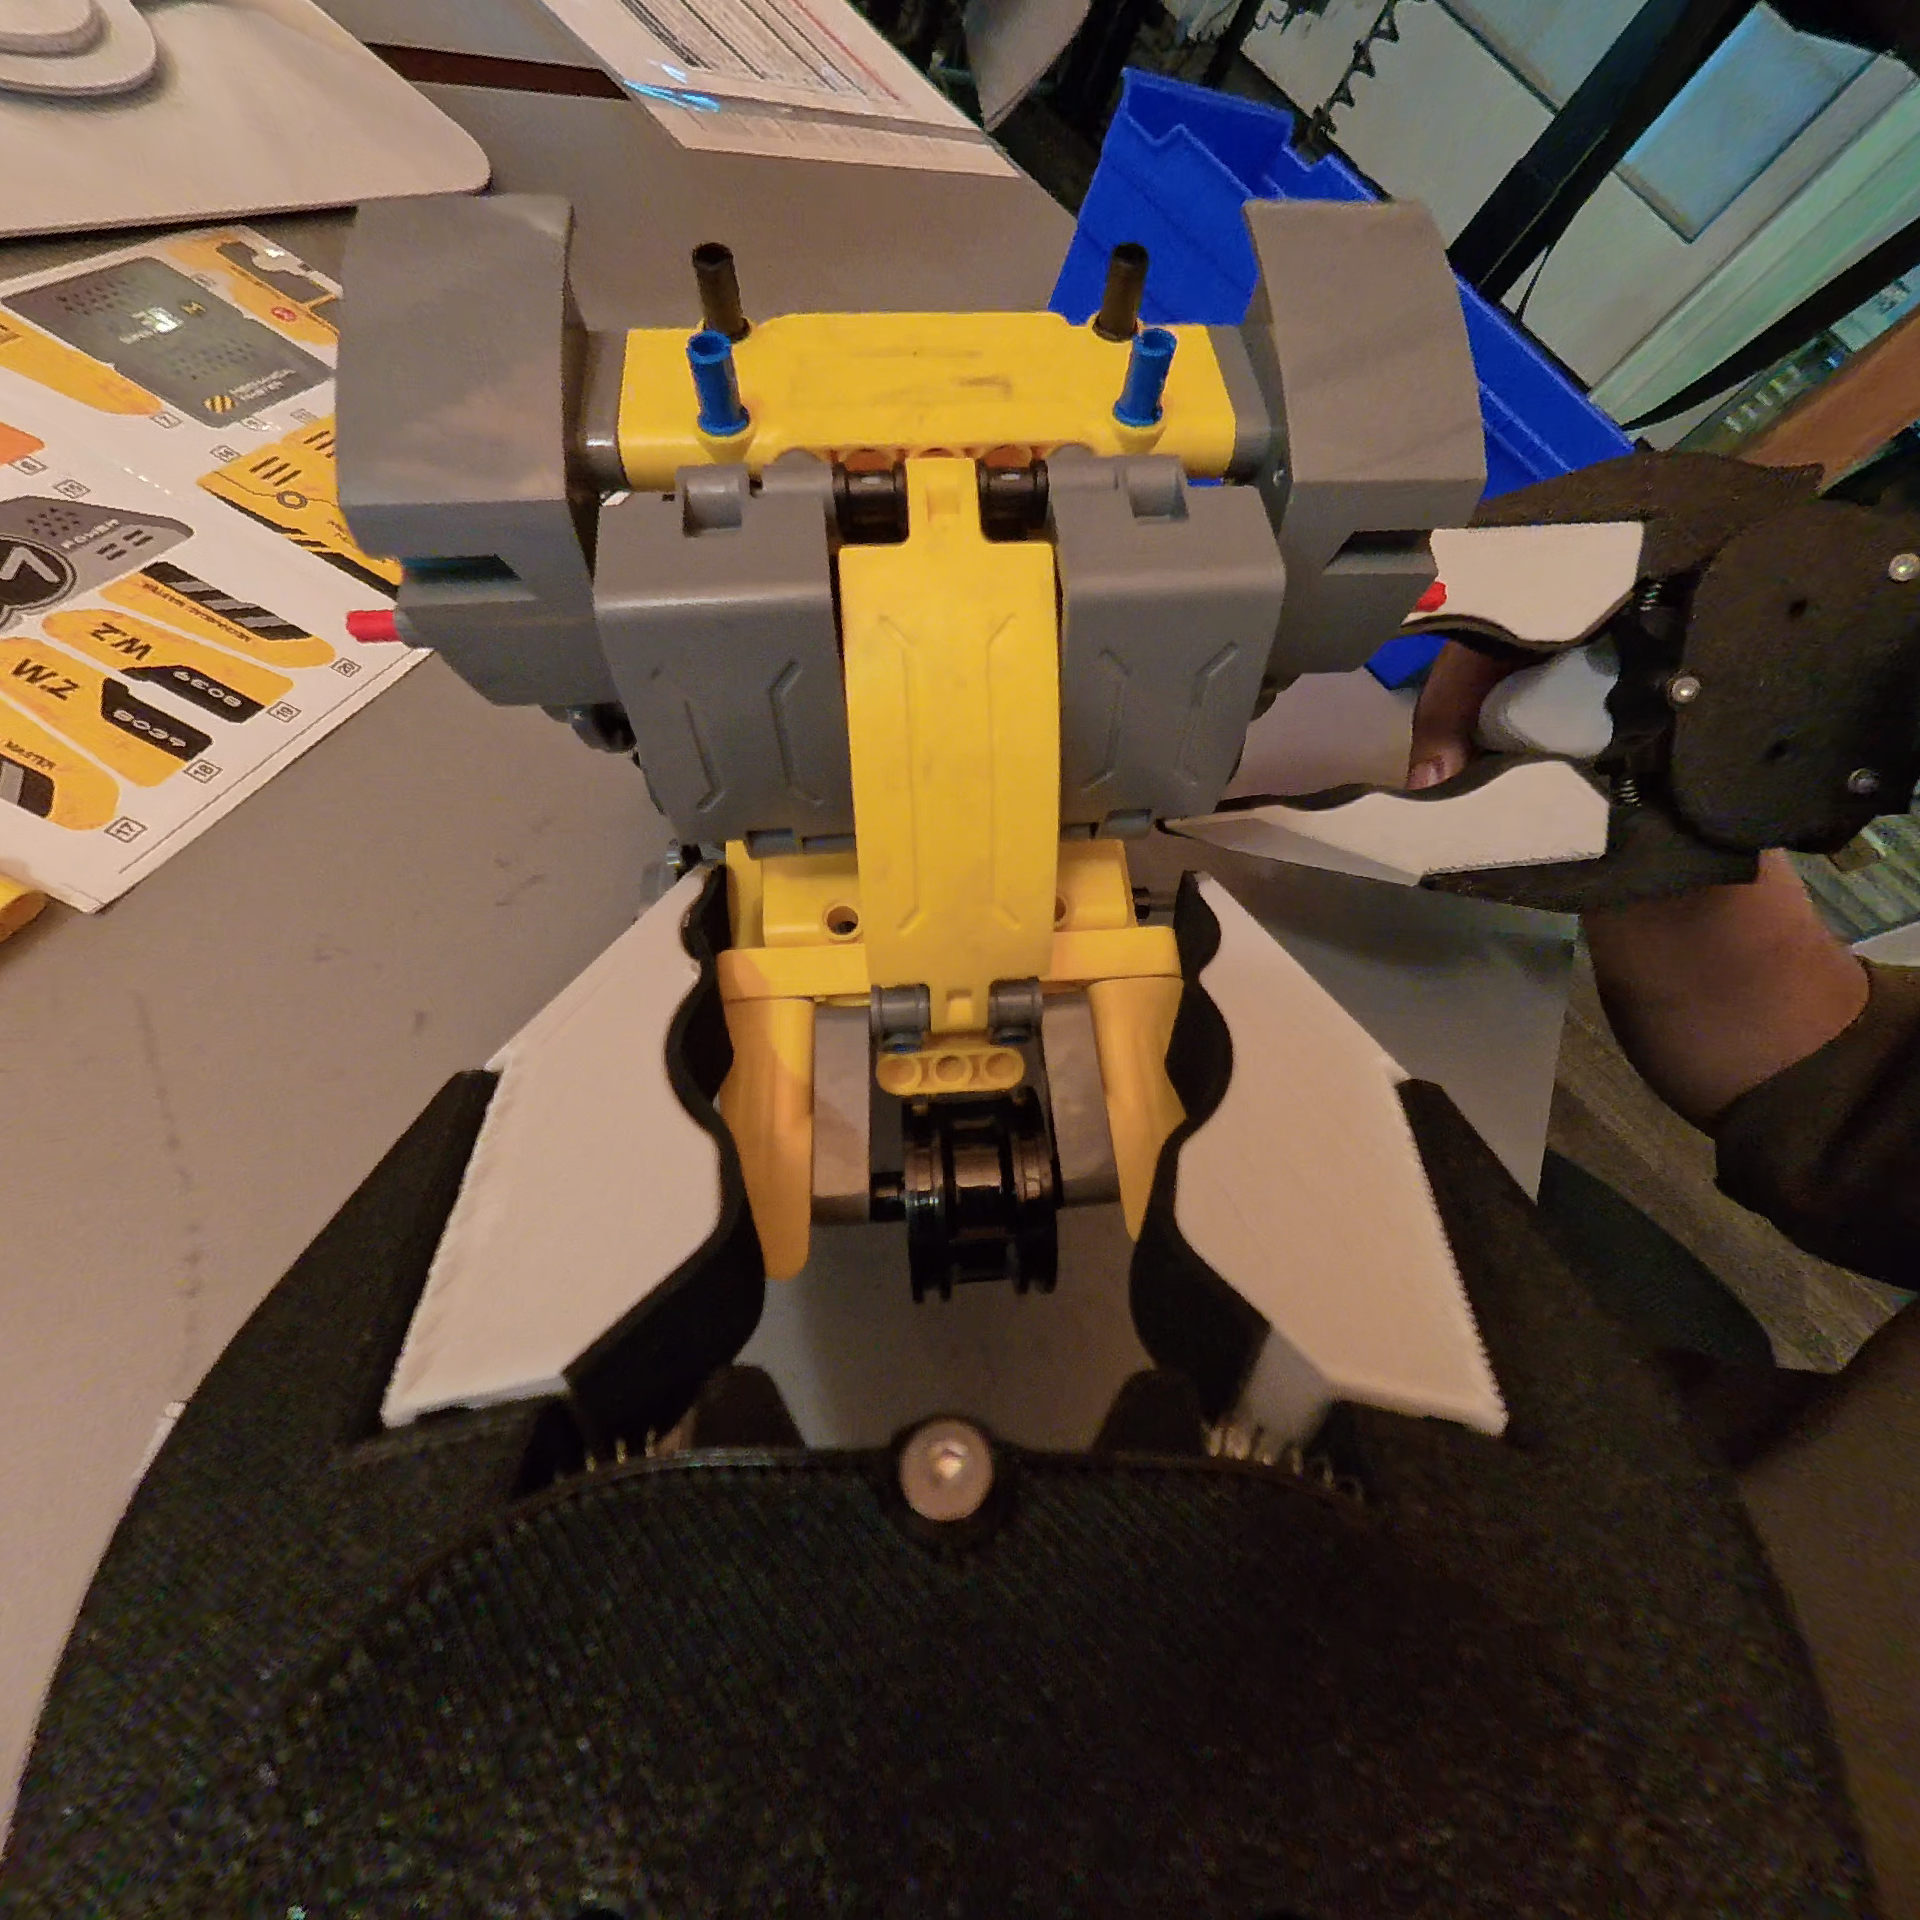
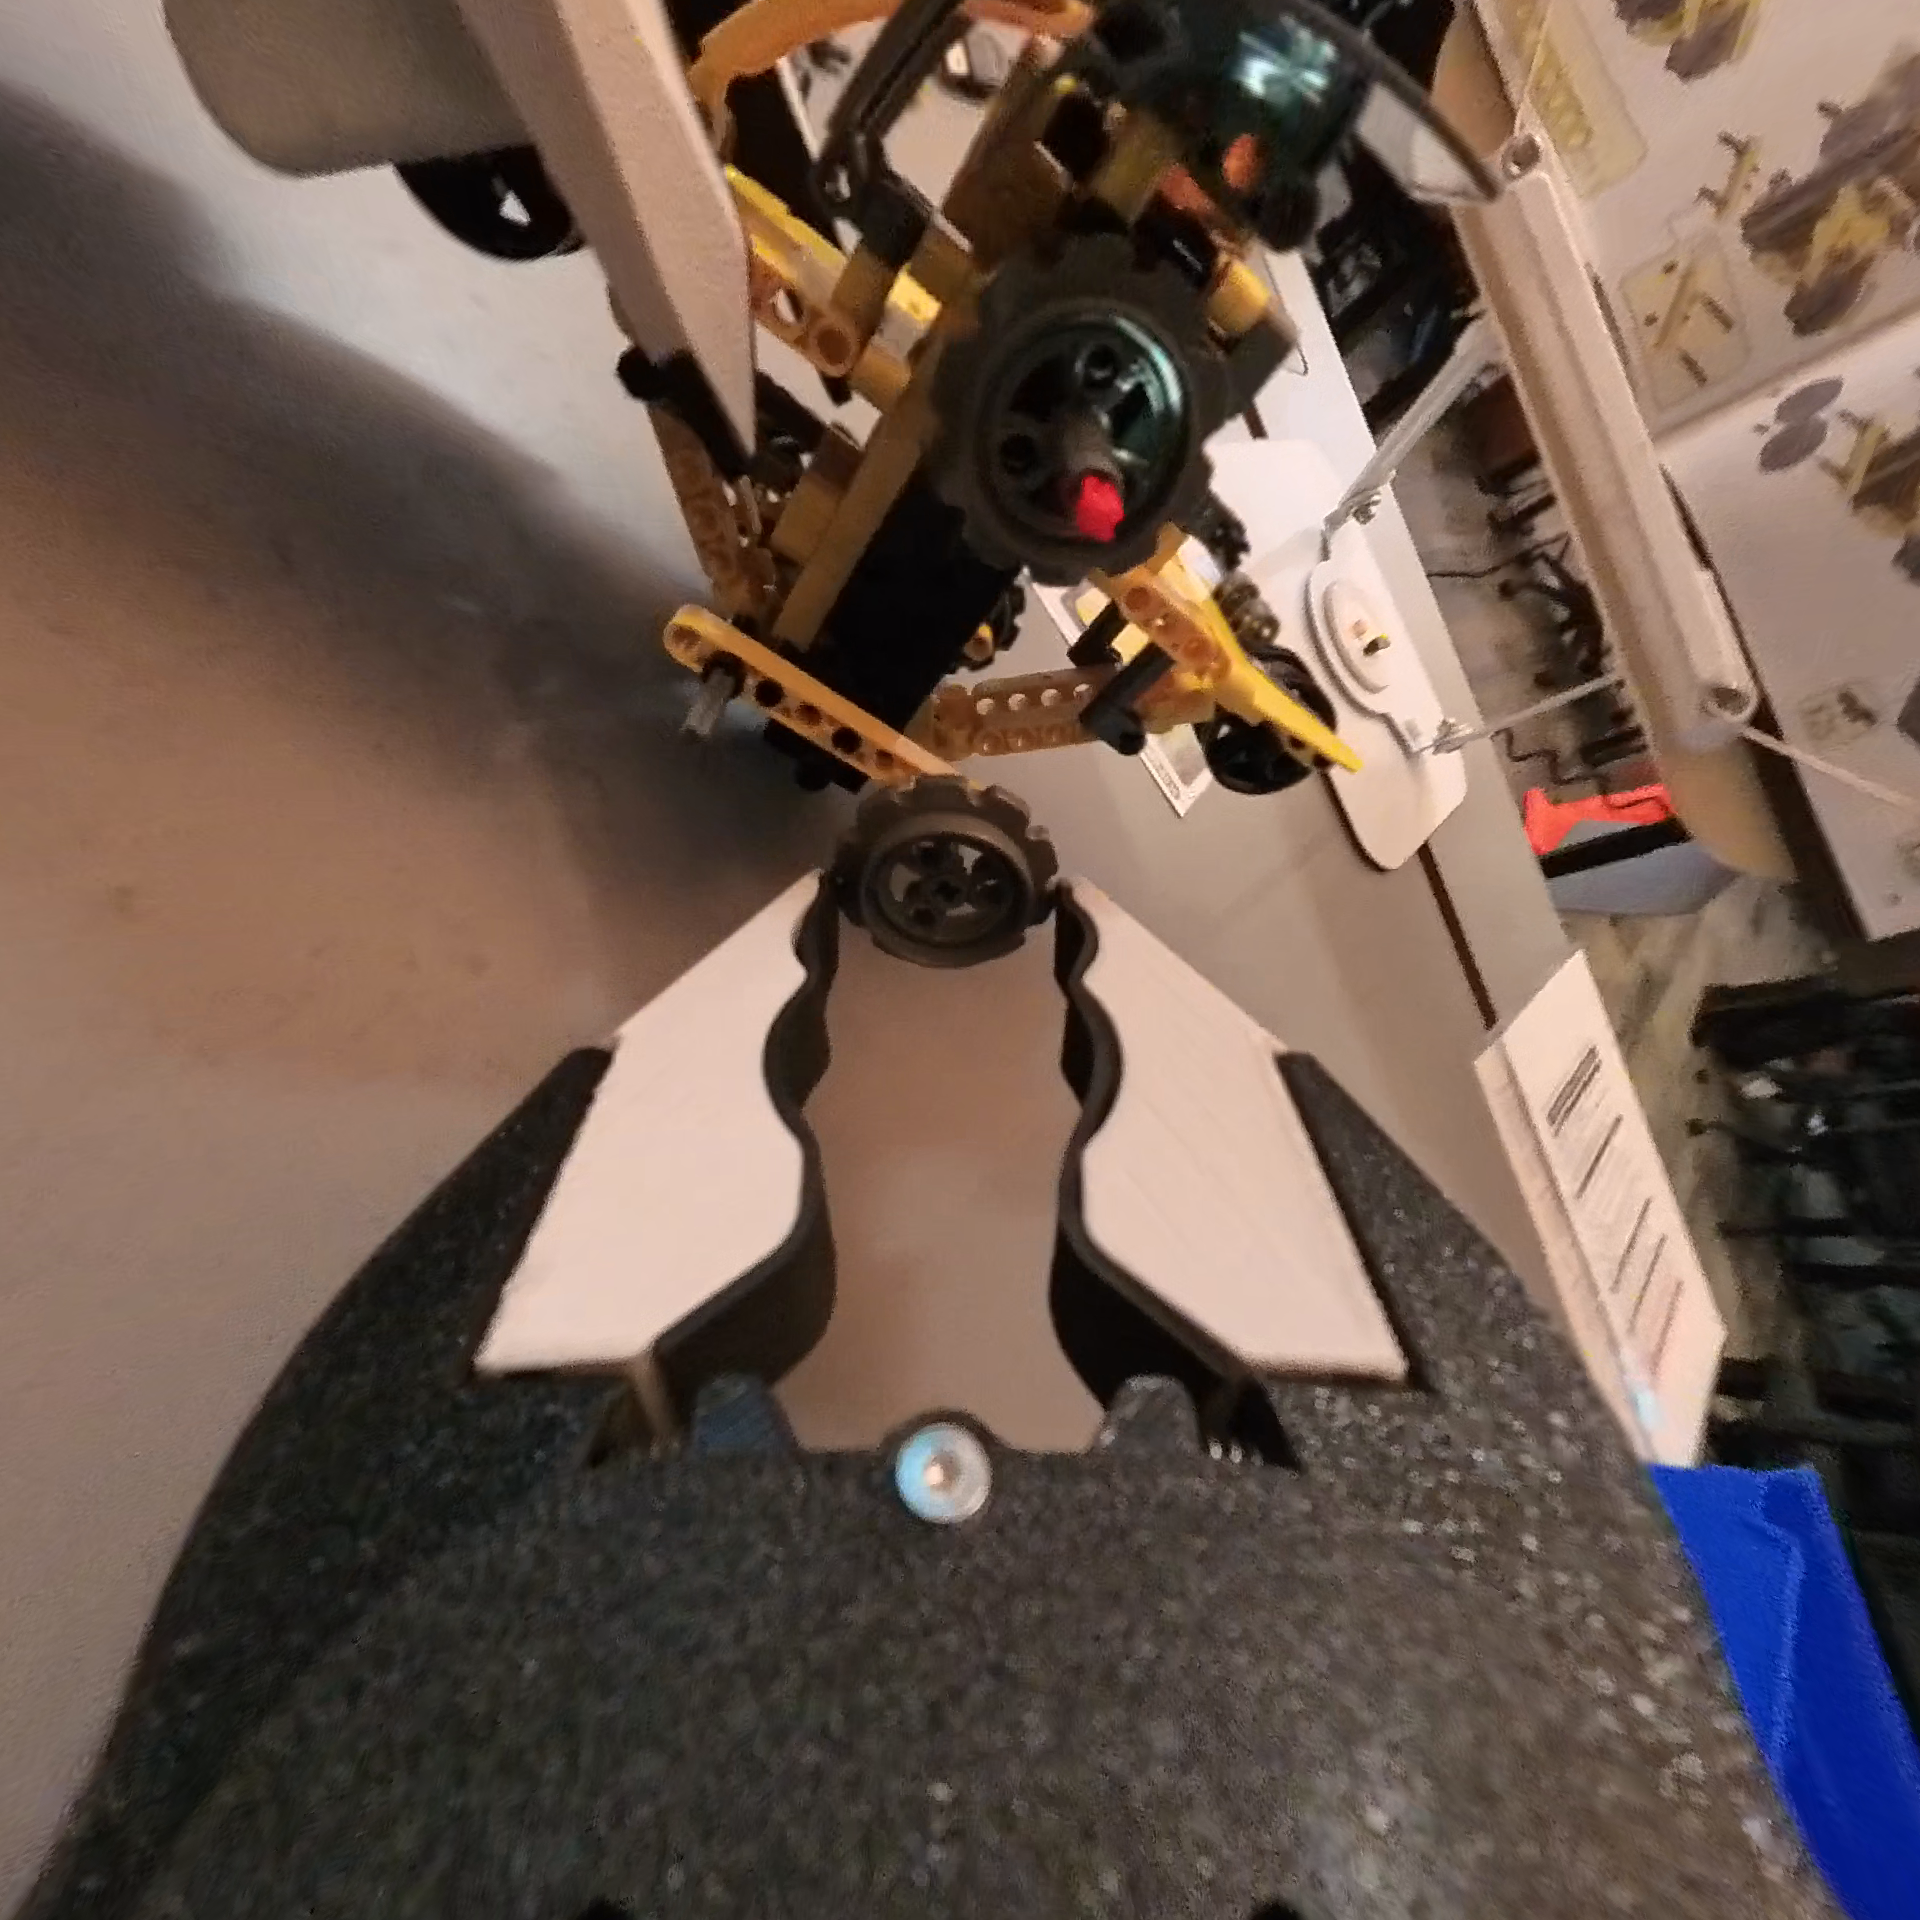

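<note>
Left claw (image 1: 940,914) pinches the yellow-grey brick model (image 1: 951,665) above the counter (image 1: 260,1039). Right claw (image 2: 945,906) pinches 1 small black wheel (image 2: 948,878) just beside it.

A grey worktop (image 1: 312,987) carried several flat things. At its left lay a white sticker sheet (image 1: 156,582) printed with yellow, grey and black decals, and a small yellow piece (image 1: 16,909) sat at the left edge just below it. Farther back rested a pale grey mat (image 1: 260,125) and a clear-sleeved printed page (image 1: 769,73). A blue plastic bin (image 1: 1195,208) stood at the far right edge.
</note>
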Motion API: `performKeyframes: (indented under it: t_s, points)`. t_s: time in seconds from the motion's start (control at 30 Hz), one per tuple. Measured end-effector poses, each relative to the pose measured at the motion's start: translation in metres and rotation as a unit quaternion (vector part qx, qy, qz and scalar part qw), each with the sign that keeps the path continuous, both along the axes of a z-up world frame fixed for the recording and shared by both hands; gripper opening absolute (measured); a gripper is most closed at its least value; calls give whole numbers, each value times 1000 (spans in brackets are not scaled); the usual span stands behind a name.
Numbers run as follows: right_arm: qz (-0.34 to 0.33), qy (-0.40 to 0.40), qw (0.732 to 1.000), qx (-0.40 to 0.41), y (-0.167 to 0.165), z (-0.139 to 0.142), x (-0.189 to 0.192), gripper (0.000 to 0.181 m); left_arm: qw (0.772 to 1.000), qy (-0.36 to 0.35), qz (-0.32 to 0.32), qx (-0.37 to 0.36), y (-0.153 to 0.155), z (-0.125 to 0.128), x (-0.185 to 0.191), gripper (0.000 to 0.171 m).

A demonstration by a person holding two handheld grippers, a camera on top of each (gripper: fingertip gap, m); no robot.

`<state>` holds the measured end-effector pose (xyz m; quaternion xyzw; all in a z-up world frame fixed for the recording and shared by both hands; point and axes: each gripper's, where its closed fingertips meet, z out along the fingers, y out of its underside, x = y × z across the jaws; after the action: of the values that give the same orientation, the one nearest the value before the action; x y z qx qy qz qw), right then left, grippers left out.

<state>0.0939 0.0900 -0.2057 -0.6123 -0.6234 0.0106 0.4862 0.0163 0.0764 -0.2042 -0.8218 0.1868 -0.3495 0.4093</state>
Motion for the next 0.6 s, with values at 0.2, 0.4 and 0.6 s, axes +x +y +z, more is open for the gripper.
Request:
performKeyframes:
  t_s: [0.2, 0.4, 0.6]
  points:
    - [72, -31, 993, 85, -2, 1, -2, 41, 1000, 1, -6, 3, -1, 0, 0, 84]
    - [66, 17, 998, 3, -9, -3, -6, 53, 1000, -5, -11, 6, -3, 1, -1, 84]
    - [68, 68, 993, -65, -19, 2, -2, 62, 999, -31, -14, 0, -5, 4, -7, 84]
